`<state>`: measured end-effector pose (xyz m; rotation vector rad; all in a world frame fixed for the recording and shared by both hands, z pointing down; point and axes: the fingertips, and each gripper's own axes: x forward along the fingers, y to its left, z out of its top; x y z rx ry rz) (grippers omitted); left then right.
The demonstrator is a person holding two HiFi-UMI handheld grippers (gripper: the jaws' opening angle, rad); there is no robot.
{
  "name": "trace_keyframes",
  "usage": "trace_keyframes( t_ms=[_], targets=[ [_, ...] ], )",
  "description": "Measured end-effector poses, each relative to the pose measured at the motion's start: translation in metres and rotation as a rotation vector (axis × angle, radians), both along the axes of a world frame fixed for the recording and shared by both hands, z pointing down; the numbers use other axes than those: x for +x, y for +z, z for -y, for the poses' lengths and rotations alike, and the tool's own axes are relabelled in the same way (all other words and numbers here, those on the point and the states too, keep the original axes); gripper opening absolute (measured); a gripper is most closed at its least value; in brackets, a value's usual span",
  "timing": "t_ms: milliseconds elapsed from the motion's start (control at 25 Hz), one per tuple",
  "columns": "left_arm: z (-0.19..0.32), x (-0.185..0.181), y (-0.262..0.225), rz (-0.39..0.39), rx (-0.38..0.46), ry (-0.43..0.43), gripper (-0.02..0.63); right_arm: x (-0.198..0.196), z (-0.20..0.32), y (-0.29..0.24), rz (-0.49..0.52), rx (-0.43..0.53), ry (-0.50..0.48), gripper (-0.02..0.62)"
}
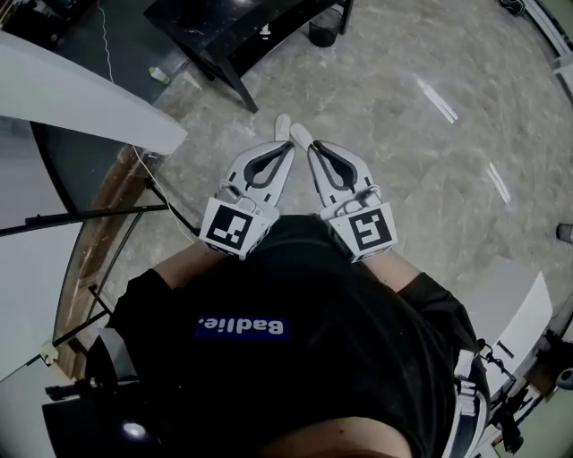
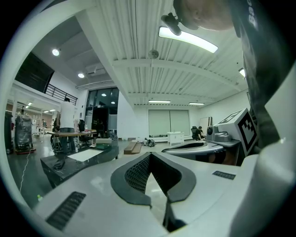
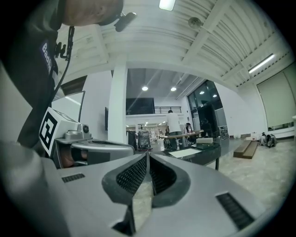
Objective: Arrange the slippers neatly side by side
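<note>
Pale marble floor (image 1: 430,179) fills most of the head view. The person's black shirt (image 1: 304,358) takes up the lower part. A dark worktop (image 1: 242,27) stands at the top edge, well apart from both grippers.

The left gripper (image 1: 283,125) and right gripper (image 1: 300,134) are held close to the chest and angled inward, tips just beside each other above the floor. Their marker cubes (image 1: 235,228) sit nearest the body.

Left fingers (image 2: 134,173) are closed tip to tip, gripping nothing. Right fingers (image 3: 132,175) are likewise closed on nothing.

Slippers: position cannot be told from any view.
</note>
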<state>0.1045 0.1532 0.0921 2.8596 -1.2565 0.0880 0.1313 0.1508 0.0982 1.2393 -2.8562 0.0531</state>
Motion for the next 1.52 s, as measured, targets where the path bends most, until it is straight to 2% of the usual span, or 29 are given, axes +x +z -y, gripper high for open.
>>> trace_keyframes(
  t_ms=[400,600,920,1120,1240,1280,1520],
  targets=[
    [0.008,0.002,0.01,-0.025,-0.04,-0.034,0.0,0.008,0.004,0.011,-0.033,-0.042,0.001,0.003],
    [0.06,-0.033,0.032,-0.047,-0.071,-0.009,0.0,-0.024,0.053,0.032,-0.063,-0.088,0.038,0.014],
    [0.113,-0.08,0.048,-0.041,-0.078,0.065,0.0,-0.073,0.1,0.056,-0.091,-0.156,0.113,0.04],
    [0.137,-0.105,0.06,-0.047,-0.103,0.117,0.0,-0.097,0.122,0.07,-0.106,-0.204,0.167,0.052],
    [0.152,-0.121,0.067,-0.052,-0.108,0.133,0.0,-0.11,0.133,0.084,-0.134,-0.266,0.195,0.058],
    [0.156,-0.127,0.069,-0.053,-0.109,0.136,0.0,-0.115,0.136,0.088,-0.142,-0.274,0.202,0.075],
    [0.177,-0.149,0.089,-0.049,-0.116,0.161,0.0,-0.127,0.156,0.113,-0.217,-0.301,0.252,0.075]
  ],
)
